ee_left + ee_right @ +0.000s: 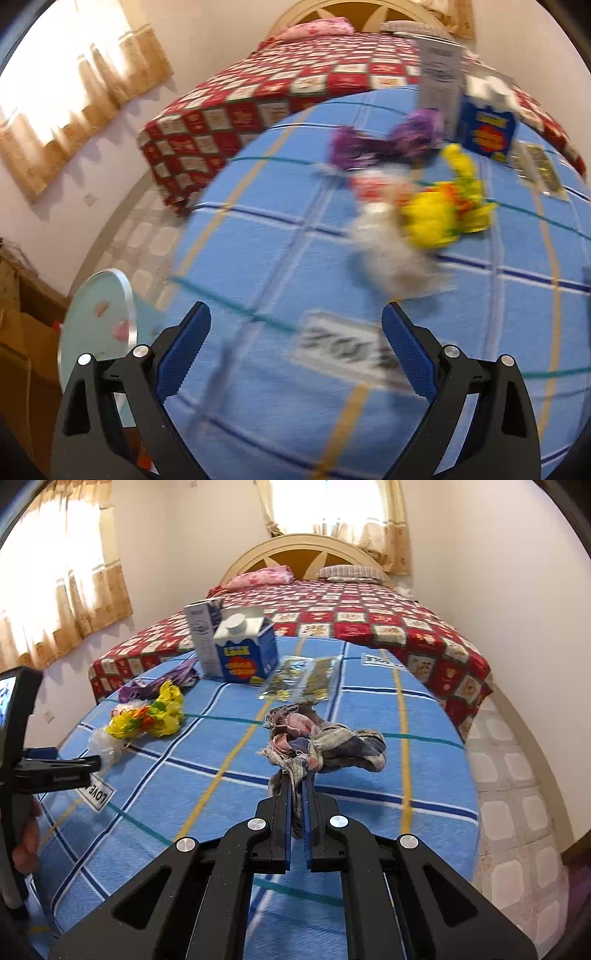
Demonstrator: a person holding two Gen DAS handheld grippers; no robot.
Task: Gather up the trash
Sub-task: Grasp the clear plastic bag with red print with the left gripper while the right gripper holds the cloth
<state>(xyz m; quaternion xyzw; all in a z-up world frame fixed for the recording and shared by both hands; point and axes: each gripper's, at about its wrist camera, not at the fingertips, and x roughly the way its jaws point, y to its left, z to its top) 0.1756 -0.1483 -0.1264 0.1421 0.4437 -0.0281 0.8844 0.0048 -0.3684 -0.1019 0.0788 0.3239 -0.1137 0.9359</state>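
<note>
A blue checked cloth (369, 709) covers the table; beyond it stands a bed with a red patchwork quilt (369, 616). The right gripper (297, 786) is clamped on a frayed rag bundle (325, 746); the left gripper (295, 332) gapes empty (view blurred) short of the clear crumpled plastic wrapper (391, 254)

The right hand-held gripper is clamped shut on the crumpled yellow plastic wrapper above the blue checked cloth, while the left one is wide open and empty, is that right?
Not quite. The right hand-held gripper is clamped shut on a frayed bundle of patchwork fabric scraps, not the crumpled yellow plastic wrapper, which lies untouched on the blue checked cloth. The right wrist view shows this. The left hand-held gripper is indeed wide open and empty.
</note>
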